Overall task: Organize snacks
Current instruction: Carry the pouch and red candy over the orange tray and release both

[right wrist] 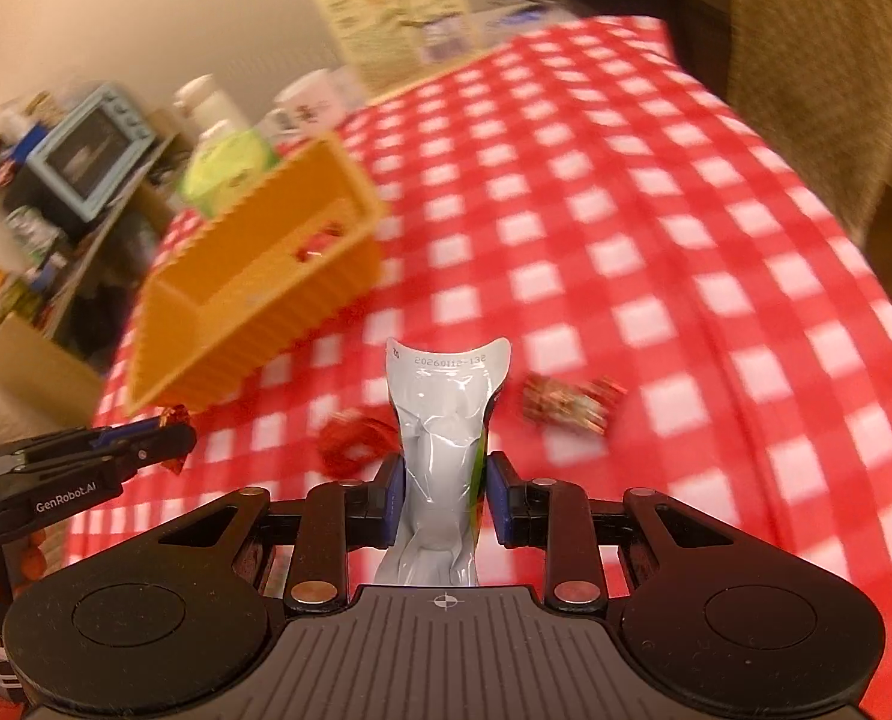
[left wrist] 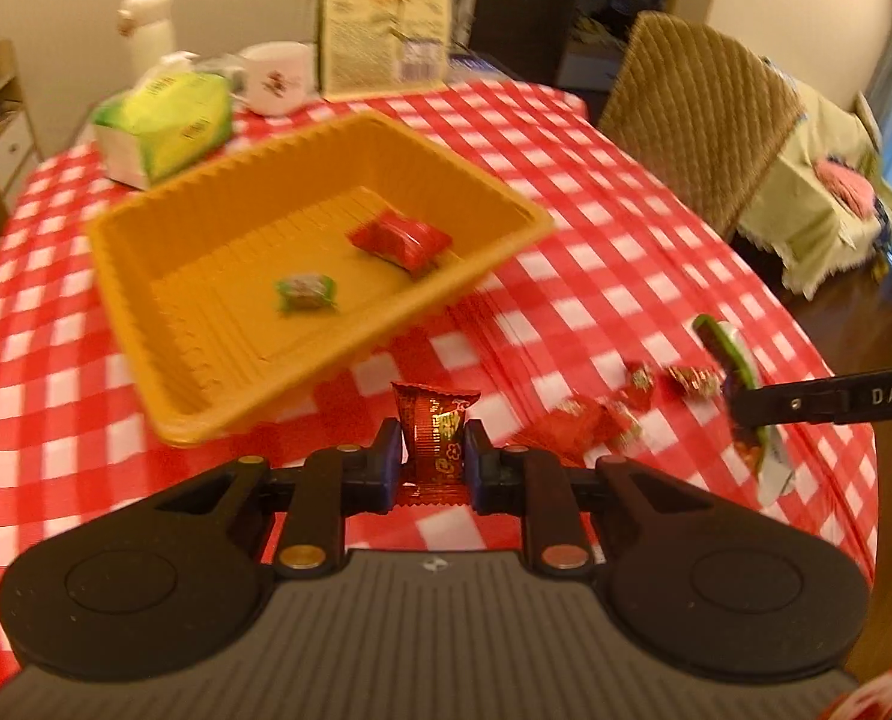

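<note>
Here, we hold a red candy [left wrist: 436, 441] pinched in the left gripper [left wrist: 432, 456], just short of the orange tray [left wrist: 146, 252] | our right gripper [right wrist: 444, 495] is clamped on a grey-backed sachet [right wrist: 440, 432] | risk: both thin wrappers may slip or overshoot the tray | loose candies [left wrist: 602, 420] on red-checked tablecloth [left wrist: 626, 228]; wicker chair [left wrist: 698, 114] at right.

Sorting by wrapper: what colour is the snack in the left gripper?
Red with gold print: the red foil snack packet in the left gripper, clearest in the left wrist view.

Left gripper [left wrist: 433, 450] clamps a red candy [left wrist: 436, 432] before the orange tray [left wrist: 146, 276] — two wrapped sweets inside — on the checkered desk [left wrist: 626, 252].
</note>
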The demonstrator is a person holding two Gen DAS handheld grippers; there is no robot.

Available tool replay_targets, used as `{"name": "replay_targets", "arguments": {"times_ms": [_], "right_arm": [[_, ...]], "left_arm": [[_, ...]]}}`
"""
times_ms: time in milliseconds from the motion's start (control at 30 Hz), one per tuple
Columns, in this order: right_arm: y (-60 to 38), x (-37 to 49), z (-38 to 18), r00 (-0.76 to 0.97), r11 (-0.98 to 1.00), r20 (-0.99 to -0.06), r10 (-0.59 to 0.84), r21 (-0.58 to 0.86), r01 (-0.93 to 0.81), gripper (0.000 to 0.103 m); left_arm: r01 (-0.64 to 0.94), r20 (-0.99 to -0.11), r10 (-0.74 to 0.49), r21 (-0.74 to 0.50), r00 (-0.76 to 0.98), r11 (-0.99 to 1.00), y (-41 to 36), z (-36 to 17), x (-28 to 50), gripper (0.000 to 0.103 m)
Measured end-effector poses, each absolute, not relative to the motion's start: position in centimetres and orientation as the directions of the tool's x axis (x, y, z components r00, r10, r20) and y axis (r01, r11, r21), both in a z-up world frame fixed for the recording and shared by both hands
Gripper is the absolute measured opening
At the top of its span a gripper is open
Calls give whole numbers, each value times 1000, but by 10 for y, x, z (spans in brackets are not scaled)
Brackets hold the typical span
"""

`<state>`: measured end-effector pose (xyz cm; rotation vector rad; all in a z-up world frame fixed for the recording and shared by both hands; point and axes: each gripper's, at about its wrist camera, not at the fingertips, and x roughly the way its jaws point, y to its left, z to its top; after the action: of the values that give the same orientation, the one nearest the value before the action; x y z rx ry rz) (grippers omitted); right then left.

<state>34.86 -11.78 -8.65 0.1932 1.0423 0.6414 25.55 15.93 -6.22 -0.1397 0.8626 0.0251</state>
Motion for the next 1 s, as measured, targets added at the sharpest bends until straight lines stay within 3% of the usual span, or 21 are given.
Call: {"name": "replay_targets", "arguments": {"times_ms": [467, 1000], "right_arm": [[21, 390, -40, 235, 599, -622, 747, 477, -644, 30], [116, 430, -71, 196, 613, -683, 704, 444, -654, 30]], "left_arm": [[-248, -735, 105, -88, 670, 965, 224, -32, 282, 20], [-298, -760, 113, -109, 640, 948, 278, -49, 333, 20]]}}
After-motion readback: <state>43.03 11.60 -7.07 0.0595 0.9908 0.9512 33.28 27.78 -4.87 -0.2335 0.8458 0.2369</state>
